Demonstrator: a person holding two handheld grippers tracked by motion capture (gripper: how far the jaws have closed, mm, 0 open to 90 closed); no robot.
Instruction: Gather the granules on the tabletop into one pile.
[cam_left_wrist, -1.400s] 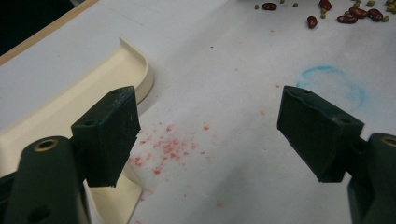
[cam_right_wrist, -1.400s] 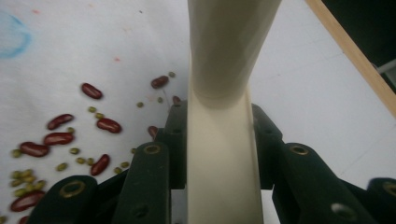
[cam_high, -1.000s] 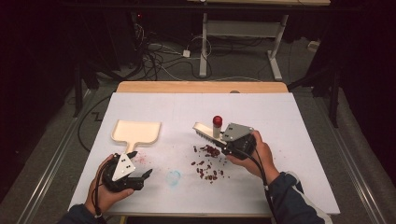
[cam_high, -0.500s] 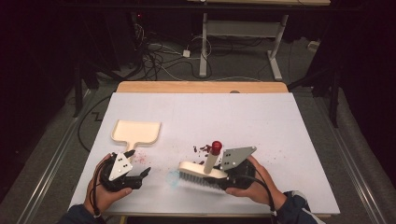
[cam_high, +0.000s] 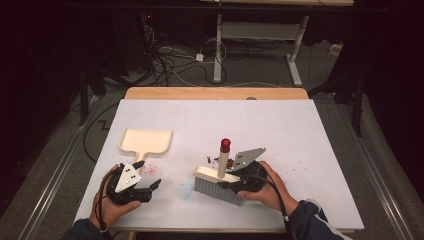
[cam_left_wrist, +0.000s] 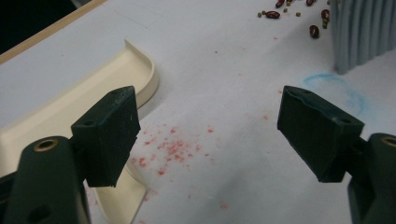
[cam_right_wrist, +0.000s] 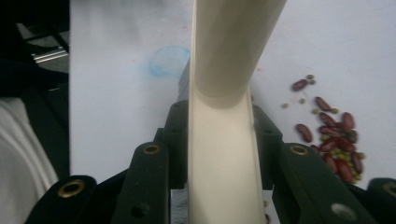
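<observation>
White paper covers the desk (cam_high: 300, 130), which stands in a dark room with cables on the floor beyond its far edge. At lower centre of the high view the right gripper (cam_high: 239, 182) has its fingers pinching the cream handle of a small brush (cam_high: 218, 181), whose red-capped handle stands up while the grey bristles rest on the paper. Beans (cam_right_wrist: 338, 140), dark red with a few small green ones, lie in a loose heap at the right of the right gripper view, just beside the brush; in the left gripper view a few more show at the top edge next to the bristles. The dustpan (cam_high: 146, 142) lies at left of centre, apart from the brush, its handle pointing toward the left gripper (cam_high: 144, 175), whose fingers are spread wide and hold nothing, just beside that handle. Sweeping looks only begun: no beans are seen in the pan, and the pan is not yet picked up. Pink specks and a faint blue ring (cam_high: 185, 190) mark the paper between the two grippers; nothing solid blocks the path.
</observation>
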